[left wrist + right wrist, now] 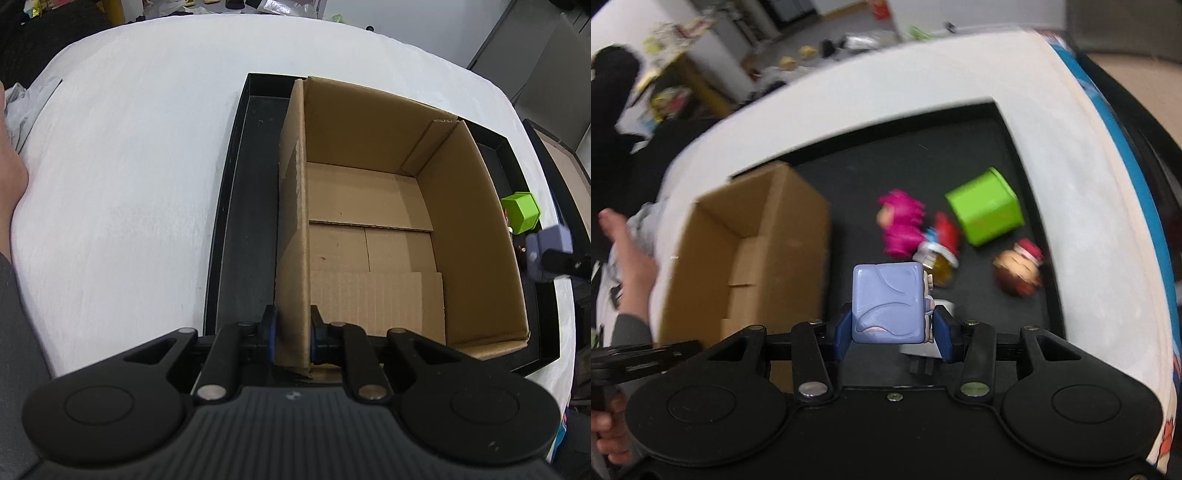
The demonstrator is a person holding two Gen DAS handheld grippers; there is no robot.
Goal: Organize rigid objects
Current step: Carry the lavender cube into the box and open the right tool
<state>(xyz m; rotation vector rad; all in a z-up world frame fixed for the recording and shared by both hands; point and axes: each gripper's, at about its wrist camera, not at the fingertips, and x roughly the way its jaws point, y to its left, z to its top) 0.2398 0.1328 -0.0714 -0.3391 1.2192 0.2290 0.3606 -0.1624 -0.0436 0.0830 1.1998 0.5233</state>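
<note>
An empty cardboard box [369, 229] stands in a shallow black tray [251, 206]. My left gripper [292, 332] is shut on the box's near left wall, one pad on each side of it. My right gripper [892, 332] is shut on a lilac cube-shaped toy figure [888, 302] and holds it above the tray [960, 147], to the right of the box [753, 258]. The same toy [546, 254] shows at the right edge of the left wrist view. On the tray floor lie a green cube [986, 210], a pink-haired figure [901, 225], a red and yellow figure [940, 254] and a brown-haired doll head [1019, 273].
The tray sits on a white cloth-covered table [129, 184]. A person's bare hand [631, 258] rests on the cloth left of the box. The green cube [521, 214] lies just beyond the box's right wall. Clutter and furniture stand past the table's far edge.
</note>
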